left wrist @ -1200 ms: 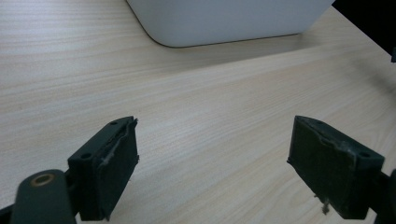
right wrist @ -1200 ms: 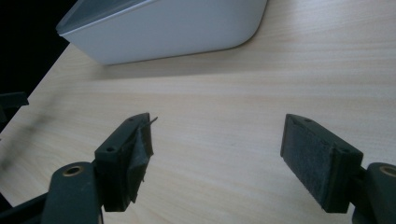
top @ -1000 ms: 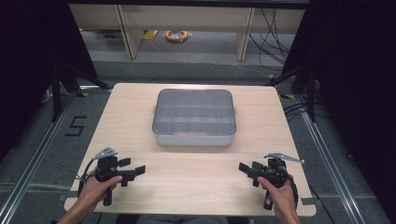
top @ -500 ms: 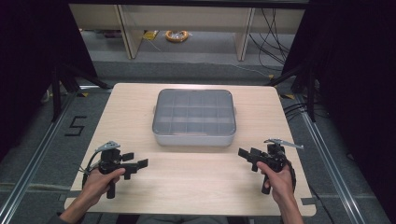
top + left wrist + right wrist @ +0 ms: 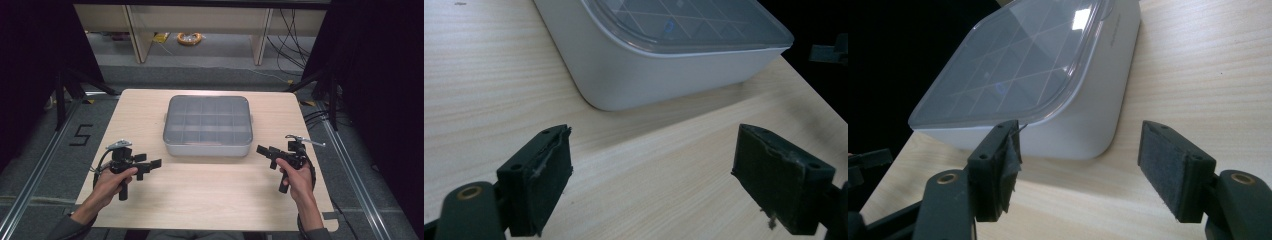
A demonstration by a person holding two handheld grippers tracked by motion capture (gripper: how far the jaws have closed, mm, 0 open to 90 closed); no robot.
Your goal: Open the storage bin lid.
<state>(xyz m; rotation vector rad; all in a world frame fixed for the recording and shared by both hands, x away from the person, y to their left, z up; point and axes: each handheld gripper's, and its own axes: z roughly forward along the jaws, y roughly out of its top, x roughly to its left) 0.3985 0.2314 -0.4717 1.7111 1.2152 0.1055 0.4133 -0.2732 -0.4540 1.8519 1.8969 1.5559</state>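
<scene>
The light wooden table (image 5: pixel 200 200) carries a grey compartment box (image 5: pixel 207 126) at its middle, clear lid (image 5: pixel 1013 65) shut; the left gripper (image 5: pixel 150 166) and right gripper (image 5: pixel 264 151) flank its near corners, both open and empty, the right jaws just narrowing; best approach level, meeting opposite lid edges evenly.

Box (image 5: pixel 659 75) contents blurred under lid (image 5: pixel 694 25)

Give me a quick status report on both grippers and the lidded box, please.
Left gripper open, empty. Right gripper open, empty, jaws just been closing. Grey compartmented plastic box lidded, untouched, between them on light wooden table. Nothing in the way.
</scene>
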